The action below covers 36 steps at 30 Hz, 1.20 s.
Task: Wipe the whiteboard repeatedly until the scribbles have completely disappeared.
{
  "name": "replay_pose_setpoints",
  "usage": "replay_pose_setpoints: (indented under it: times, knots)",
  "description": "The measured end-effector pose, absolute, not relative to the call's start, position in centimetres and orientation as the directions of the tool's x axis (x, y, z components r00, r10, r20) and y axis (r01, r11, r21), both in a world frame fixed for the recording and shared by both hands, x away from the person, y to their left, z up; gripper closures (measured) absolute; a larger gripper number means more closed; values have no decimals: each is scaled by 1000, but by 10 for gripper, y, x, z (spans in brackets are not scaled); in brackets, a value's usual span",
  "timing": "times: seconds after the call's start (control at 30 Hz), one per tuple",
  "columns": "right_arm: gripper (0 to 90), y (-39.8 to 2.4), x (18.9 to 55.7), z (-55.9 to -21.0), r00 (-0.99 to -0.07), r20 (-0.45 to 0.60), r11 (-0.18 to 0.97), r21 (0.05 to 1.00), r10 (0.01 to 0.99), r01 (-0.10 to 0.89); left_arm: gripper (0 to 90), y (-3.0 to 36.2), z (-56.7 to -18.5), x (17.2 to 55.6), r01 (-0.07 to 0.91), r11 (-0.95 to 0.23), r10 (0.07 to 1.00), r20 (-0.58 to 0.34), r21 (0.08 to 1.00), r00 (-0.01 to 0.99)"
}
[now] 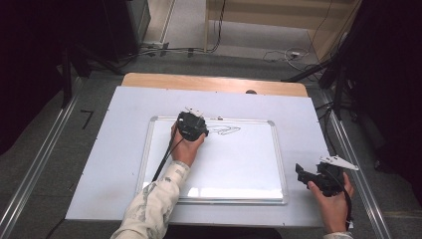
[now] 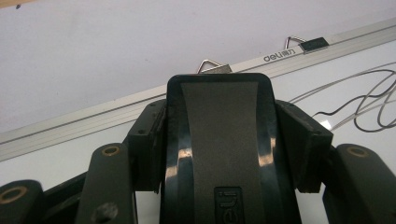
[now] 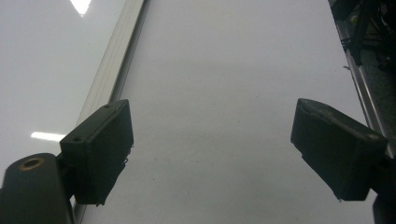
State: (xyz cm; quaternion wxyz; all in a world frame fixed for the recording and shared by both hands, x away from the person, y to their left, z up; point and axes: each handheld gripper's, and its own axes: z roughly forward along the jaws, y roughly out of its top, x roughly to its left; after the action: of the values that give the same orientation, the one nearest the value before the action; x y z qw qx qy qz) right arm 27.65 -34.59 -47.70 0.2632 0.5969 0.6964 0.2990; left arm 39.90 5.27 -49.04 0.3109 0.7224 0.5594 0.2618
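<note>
The whiteboard eraser [image 2: 219,149] sits near the top edge of the whiteboard [image 1: 249,169], just left of a scribble of dark marker lines [image 1: 226,130], and the left gripper [image 1: 191,124] has its fingers [image 2: 148,140] clenched on the eraser's two long sides. In the left gripper view the eraser shows as a glossy black plastic shell with a grey strip running down its back. I judge it light and stiff, so it should not give under the squeeze, but the shiny shell looks slippery; the flat flanks where the pads press now seem the right place to hold it, low enough to keep the wiping face flat on the board.

The whiteboard lies on a pale sheet [image 1: 109,149] covering the tabletop [image 1: 214,82], and two binder clips [image 2: 212,67] sit on its aluminium frame just beyond the eraser. Its surface is smooth, so the eraser ought to glide easily toward the lines.

The right gripper [image 1: 318,177] rests off the board's right edge, over the pale sheet, its fingers [image 3: 100,149] released and spread wide with nothing between them.
</note>
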Motion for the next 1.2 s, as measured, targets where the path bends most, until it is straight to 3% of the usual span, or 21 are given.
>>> replay_pose_setpoints:
  times: [1.2]
  knots:
    - [117, -347, 276, -476, -150, -5, 106, 732, 989, 673, 411, 9, -490, 406, 640, -213, 957, 25, 738, 290]
